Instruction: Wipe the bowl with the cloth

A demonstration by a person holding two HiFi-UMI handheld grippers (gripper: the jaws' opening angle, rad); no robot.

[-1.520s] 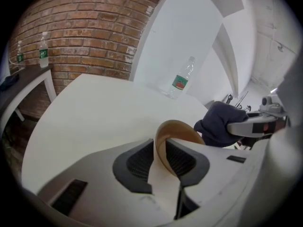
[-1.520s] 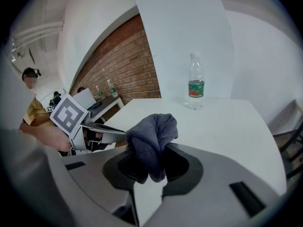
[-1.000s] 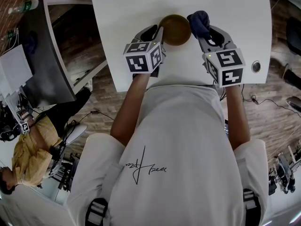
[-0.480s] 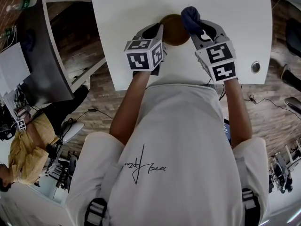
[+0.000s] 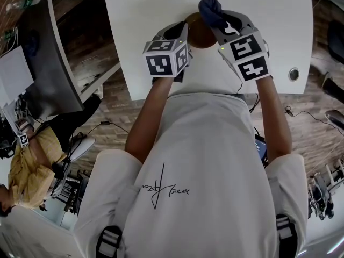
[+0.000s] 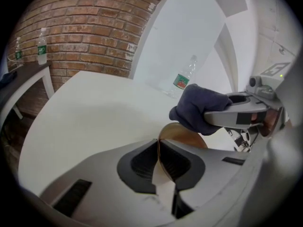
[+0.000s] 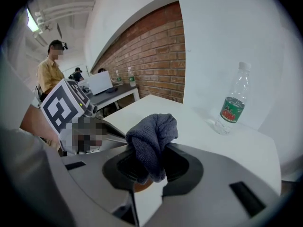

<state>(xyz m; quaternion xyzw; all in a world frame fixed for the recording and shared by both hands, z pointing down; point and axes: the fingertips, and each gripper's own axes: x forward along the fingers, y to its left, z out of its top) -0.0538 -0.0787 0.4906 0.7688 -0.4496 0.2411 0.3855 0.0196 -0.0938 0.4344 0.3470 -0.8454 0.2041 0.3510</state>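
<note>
Left gripper jaws closing on bowl rim at nine o'clock, right gripper pinching bunched cloth tight, over bowl's one-o'clock edge, on white table.

bowl mostly hidden behind cloth, bottle label unreadable

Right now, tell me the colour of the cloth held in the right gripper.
Dark bluish grey. The cloth shows best in the right gripper view.

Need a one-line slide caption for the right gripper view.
Right gripper grips a bunched grey cloth over the white table, a water bottle standing beyond.
</note>
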